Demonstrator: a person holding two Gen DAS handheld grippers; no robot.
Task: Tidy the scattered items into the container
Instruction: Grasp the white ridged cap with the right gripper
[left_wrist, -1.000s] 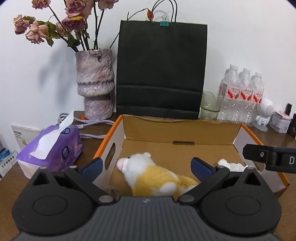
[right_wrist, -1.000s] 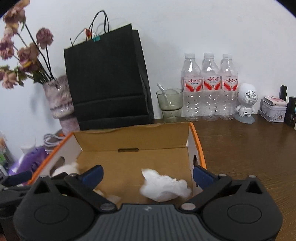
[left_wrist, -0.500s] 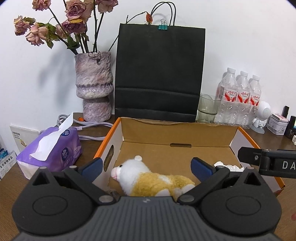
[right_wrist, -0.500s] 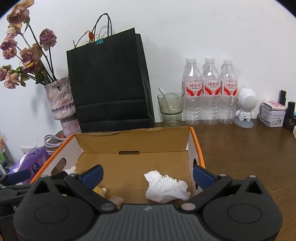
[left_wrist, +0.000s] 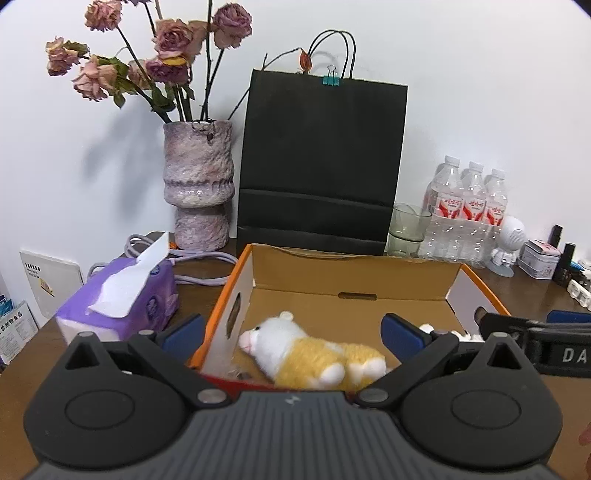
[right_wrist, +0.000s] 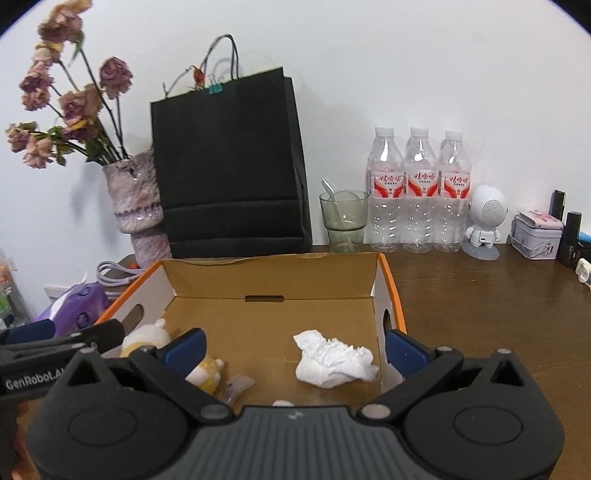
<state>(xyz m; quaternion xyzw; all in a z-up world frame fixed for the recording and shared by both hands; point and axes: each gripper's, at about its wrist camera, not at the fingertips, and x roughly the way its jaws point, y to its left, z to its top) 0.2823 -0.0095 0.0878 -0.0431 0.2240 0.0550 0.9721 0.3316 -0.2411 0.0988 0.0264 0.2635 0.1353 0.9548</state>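
Note:
An open cardboard box with orange edges (left_wrist: 351, 273) (right_wrist: 273, 275) stands on the brown table. Inside lie a white and yellow plush toy (left_wrist: 314, 350) (right_wrist: 201, 371), a crumpled white tissue (right_wrist: 332, 358) and a small clear wrapper (right_wrist: 238, 386). My left gripper (left_wrist: 291, 332) is open and empty, held back above the box's near left side. My right gripper (right_wrist: 293, 349) is open and empty above the box's near right side. Each gripper shows at the edge of the other's view.
Behind the box stand a black paper bag (left_wrist: 321, 162), a vase of dried roses (left_wrist: 199, 184), a glass (right_wrist: 343, 221), three water bottles (right_wrist: 419, 192), a white figure (right_wrist: 484, 221) and a tin (right_wrist: 539, 236). A purple tissue pack (left_wrist: 122, 295) lies left.
Both grippers have pulled back and up from the box, still open and empty. The plush toy and the tissue stay in the box.

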